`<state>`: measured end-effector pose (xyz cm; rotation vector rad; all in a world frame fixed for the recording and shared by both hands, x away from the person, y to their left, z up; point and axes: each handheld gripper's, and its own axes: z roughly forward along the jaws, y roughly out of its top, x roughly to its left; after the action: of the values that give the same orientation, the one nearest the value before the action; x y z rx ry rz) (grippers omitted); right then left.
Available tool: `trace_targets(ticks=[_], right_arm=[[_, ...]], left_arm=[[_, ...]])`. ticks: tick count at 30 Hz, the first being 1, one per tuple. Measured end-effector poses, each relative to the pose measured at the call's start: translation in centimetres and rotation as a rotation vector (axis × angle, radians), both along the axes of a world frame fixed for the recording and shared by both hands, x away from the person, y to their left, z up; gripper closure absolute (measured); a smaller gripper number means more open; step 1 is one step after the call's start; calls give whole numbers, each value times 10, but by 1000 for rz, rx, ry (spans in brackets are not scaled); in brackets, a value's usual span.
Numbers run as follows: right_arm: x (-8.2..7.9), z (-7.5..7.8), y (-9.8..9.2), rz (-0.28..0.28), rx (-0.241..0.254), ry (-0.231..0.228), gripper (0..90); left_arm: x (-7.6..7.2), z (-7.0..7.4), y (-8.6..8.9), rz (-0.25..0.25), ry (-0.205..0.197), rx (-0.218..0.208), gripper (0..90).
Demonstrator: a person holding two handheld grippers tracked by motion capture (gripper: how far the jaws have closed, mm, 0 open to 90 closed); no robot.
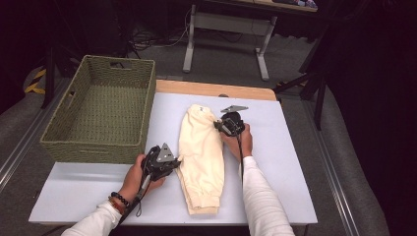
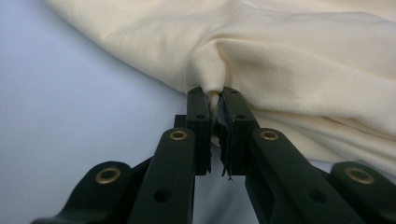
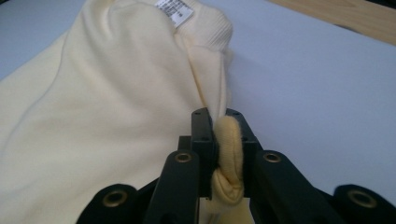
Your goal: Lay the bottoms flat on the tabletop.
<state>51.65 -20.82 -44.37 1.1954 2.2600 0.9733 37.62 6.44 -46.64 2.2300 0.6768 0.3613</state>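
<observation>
Left gripper (image 1: 173,164) pinching bunched fold at left edge of cream garment (image 1: 200,157), jaws clamped tight on cloth. Right gripper (image 1: 220,126) gripping rolled hem at garment's right edge near waistband, jaws closed on fabric. Garment lying lengthwise on pale table (image 1: 285,162), white label (image 3: 174,10) showing at waistband. Woven basket (image 1: 98,110) sitting just left.

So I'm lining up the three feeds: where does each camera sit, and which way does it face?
High view: above the table's near edge, looking forward and down; forearms and both hands show.
Left gripper view: on the left tool, facing along its jaws, shut on the cream garment.
Right gripper view: on the right tool, jaws shut on the garment's edge.
Shared: all three show the garment.
</observation>
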Motion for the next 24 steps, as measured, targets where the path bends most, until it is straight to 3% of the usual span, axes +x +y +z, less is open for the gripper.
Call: trace_targets(ticks=[5,9,13,16,18,22,24], right_arm=[[5,3,-6,-34,-8,-23,826],[6,4,-11,-62,0,-39,699],[6,5,-23,-98,33,-46,651],[5,6,-29,-115,48,-46,670],[4,7,-34,-146,21,-62,683],[3,10,-47,-147,100,-64,741],[2,11,-47,-143,99,-67,753]], left_arm=[[5,1,-2,8,-8,1,840],[5,1,-1,7,-8,5,842],[3,1,0,7,-12,9,843],[2,1,1,3,-16,16,843],[1,1,1,5,-18,18,843],[-1,3,3,9,-28,11,828],[-3,6,6,13,-31,-9,794]])
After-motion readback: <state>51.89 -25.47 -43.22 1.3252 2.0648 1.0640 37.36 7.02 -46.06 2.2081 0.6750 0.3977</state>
